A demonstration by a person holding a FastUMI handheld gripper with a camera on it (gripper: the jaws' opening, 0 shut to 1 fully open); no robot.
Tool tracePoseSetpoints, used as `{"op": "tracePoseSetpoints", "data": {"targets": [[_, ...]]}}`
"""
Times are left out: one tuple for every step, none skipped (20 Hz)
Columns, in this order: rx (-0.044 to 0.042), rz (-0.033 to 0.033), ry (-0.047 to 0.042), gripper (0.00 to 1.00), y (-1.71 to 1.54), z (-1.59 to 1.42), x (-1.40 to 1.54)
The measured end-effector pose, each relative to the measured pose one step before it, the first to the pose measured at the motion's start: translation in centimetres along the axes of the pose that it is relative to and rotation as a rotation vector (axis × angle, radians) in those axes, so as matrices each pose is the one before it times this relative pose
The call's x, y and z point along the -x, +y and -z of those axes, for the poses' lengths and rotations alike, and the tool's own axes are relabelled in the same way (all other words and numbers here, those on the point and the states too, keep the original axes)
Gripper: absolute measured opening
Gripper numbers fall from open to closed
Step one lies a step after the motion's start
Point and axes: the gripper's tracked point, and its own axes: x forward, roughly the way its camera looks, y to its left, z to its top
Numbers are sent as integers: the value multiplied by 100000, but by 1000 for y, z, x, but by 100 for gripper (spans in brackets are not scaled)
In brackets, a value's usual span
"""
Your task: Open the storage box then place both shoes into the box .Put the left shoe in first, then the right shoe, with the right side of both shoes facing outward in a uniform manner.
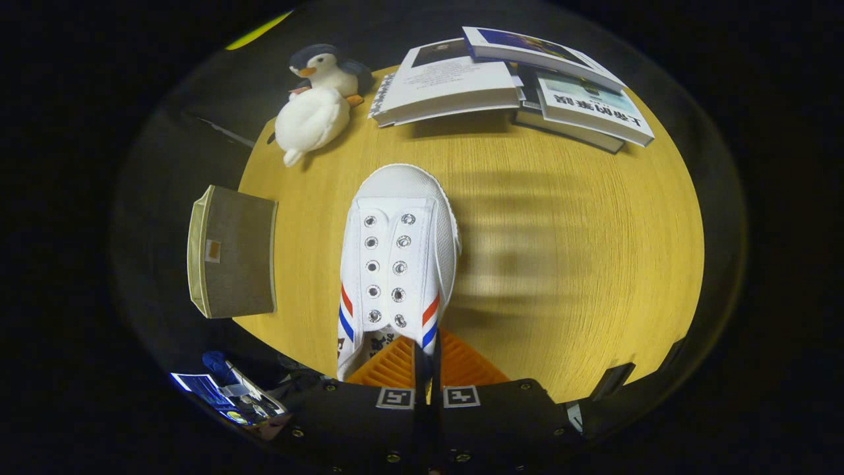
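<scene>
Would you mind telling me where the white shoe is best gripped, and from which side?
Grip the white shoe at the heel-end edge of its opening, coming from behind the heel. Its toe points away, so the thin collar faces the gripper, whose fingers are shut on it there, probably securely.

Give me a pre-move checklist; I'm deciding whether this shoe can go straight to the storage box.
1. Grip: ok. The tool looks shut on the white shoe at its collar; shoe points away from it.
2. Box located: ok. The storage box sits off the table's edge, beside the shoe.
3. Box open: cannot tell.
4. Left or right shoe: cannot tell.
5. Obstacles: ok. The plush duck and books lie well beyond the shoe's toe.
</scene>
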Motion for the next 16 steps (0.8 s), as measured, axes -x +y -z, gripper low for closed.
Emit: {"op": "tracePoseSetpoints", "data": {"targets": [[1330,-786,-555,2,840,-277,497],[1197,-486,-695,2,799,-385,438],[1293,-311,-507,2,779,-231,452],[1449,-260,-618,2,848,-332,402],[1456,-294,-482,2,767,-290,346],[1269,-446,-517,2,876,-352,305],[1083,-296,-485,2,785,-309,323],[897,-263,-282,2,885,-322,294],[1163,-389,-107,2,871,-329,239],[968,-416,-198,2,933,-392,198],[1336,-401,-61,2,980,-437,148],[1509,-330,-72,2,919,-529,-43],[1484,-328,-193,2,1066,-553,50],[1812,-399,15,2,1057,-518,-77],[1759,-571,-45,2,1048,-448,-54],[1641,-539,127,2,1045,-533,-178]]}}
